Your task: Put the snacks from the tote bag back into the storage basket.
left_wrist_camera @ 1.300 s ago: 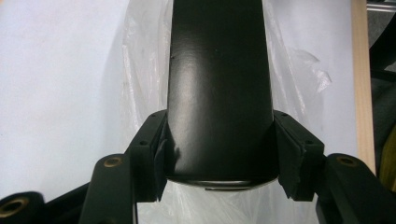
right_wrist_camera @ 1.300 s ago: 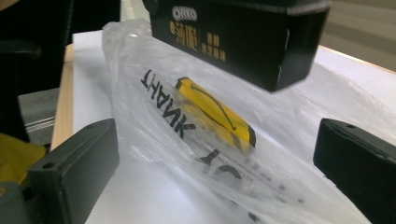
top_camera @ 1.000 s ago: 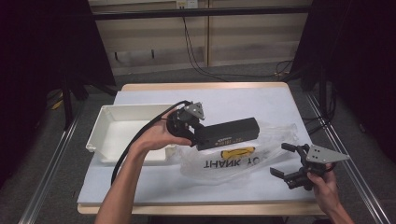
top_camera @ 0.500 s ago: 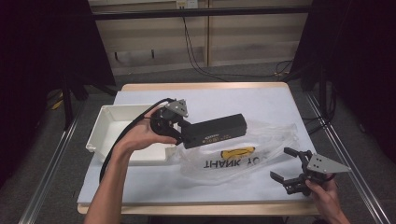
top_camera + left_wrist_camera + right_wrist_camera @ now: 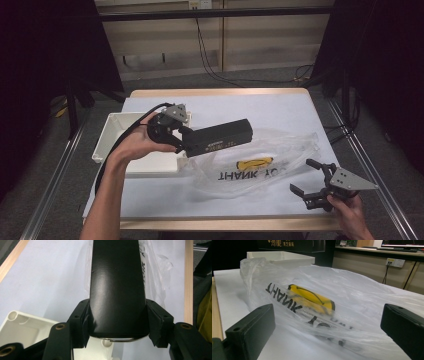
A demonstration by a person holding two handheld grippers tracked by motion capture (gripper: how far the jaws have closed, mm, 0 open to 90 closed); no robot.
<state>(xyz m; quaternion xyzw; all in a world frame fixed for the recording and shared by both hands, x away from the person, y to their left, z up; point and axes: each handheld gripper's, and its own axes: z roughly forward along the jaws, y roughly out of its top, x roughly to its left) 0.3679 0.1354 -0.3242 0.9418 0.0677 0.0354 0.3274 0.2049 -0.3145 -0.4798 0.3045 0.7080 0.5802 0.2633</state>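
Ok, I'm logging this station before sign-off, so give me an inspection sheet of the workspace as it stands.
Surface: table under a pale cover, wooden edge showing.
Job's things: long black box held level above the table; clear plastic bag printed THANK YOU lies flat; white tray at the left edge.
Clutter: nothing seen.
Grippers: left gripper shut on one end of the box; right gripper open, near the bag, holding nothing.
Cables: black cable trails from the left gripper; more on the floor behind.
Surroundings: panelled wall, wall socket, dark stands at both sides.
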